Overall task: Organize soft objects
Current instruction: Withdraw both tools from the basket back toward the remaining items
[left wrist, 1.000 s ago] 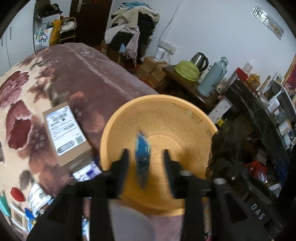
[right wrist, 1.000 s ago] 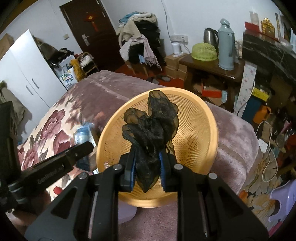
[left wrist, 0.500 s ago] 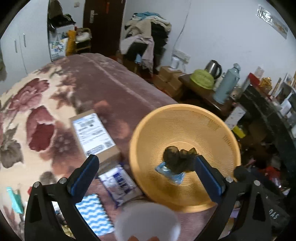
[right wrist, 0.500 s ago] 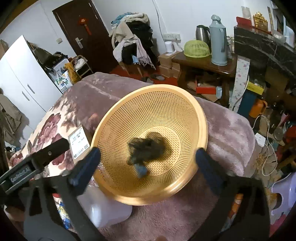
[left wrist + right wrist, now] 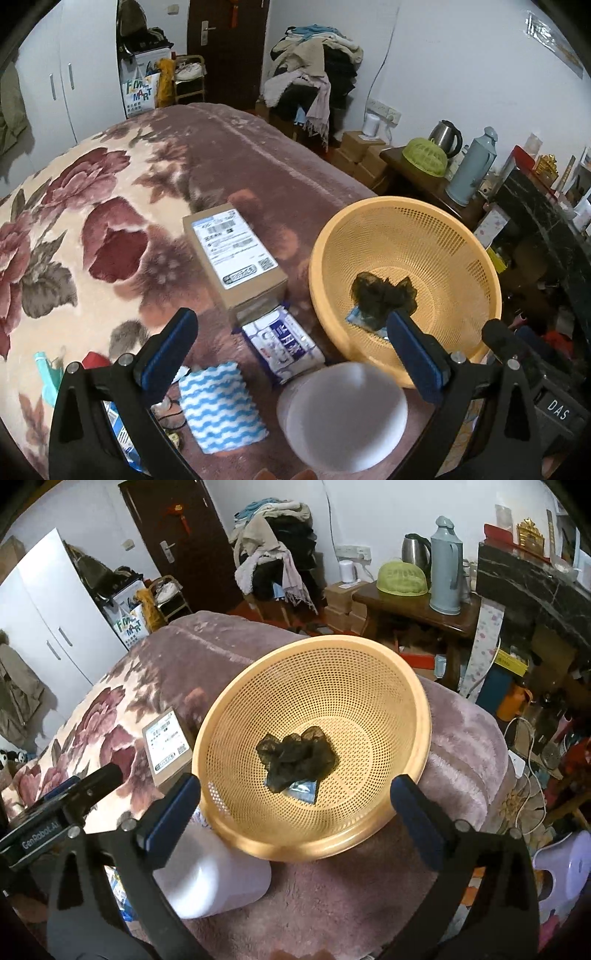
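Judging progress: black cloth (image 5: 295,758) lies in the basket (image 5: 417,746); sponge (image 5: 218,404) waits on the bed (image 5: 110,206); both grippers' jaws apart.

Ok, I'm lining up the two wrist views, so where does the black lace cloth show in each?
Left wrist: black lace cloth lies right of centre, at the bottom of the orange basket, partly over a small blue packet.
Right wrist: black lace cloth sits near the picture's centre, in the basket's bottom.
Shared landmark: the labelled cardboard box, left of the basket.
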Available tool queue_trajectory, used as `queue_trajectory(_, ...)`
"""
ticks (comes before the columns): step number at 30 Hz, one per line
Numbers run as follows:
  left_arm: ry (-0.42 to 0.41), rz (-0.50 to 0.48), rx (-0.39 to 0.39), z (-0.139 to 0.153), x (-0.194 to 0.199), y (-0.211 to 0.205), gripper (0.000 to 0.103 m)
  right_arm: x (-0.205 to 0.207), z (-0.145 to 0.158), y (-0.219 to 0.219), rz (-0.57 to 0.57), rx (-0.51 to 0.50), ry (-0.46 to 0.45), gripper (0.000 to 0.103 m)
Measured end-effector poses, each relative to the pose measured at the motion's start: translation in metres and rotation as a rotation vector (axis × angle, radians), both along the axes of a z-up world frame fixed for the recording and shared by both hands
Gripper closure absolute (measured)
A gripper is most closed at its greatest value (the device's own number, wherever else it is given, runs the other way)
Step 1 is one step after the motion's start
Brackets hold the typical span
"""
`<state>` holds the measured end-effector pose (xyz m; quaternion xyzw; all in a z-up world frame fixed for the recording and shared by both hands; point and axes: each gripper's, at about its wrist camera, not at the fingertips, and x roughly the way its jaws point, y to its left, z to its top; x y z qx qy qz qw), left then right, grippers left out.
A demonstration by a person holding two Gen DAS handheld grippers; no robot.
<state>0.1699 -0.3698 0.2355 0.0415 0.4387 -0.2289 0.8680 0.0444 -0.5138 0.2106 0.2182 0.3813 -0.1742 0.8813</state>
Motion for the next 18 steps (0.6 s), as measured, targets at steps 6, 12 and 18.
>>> queue_trajectory(6, 0.012, 0.016, -0.006, -0.002, -0.006, 0.017, 0.001, 0.002, 0.003, 0.014, 0.019, -0.012, 0.008, 0.0)
queue_trajectory(12, 0.028, 0.054, -0.03, -0.001, -0.011, 0.043, 0.001, 0.009, 0.006, 0.036, 0.071, -0.029, 0.013, 0.0)
queue_trajectory(18, 0.03, 0.108, -0.031, -0.004, -0.017, 0.077, 0.001, 0.015, 0.005, 0.06, 0.118, -0.037, 0.02, 0.0)
